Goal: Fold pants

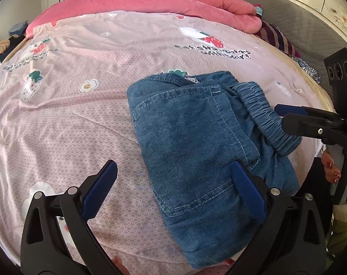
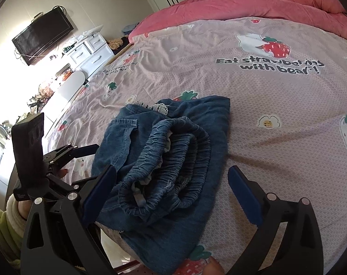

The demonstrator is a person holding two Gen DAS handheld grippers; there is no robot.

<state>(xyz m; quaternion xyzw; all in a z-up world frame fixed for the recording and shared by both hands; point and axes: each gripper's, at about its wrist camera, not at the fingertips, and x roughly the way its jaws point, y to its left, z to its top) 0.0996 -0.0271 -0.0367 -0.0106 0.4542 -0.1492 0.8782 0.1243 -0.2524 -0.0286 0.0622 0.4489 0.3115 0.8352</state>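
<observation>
1. The folded blue pants (image 1: 196,142) lie on the pink bed (image 1: 70,119), near its front edge.
2. The left gripper (image 1: 175,178) has wide open jaws, holding nothing.
3. The right gripper (image 2: 173,183) is wide open around the waistband (image 2: 168,160).
4. Only the right view shows the TV (image 2: 41,35).

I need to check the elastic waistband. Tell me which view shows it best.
The right wrist view: the elastic waistband faces the camera, its gathered layers and opening visible between the open right gripper fingers. The left wrist view shows only its ruched outer side, seen obliquely at the jeans' far edge.
</observation>
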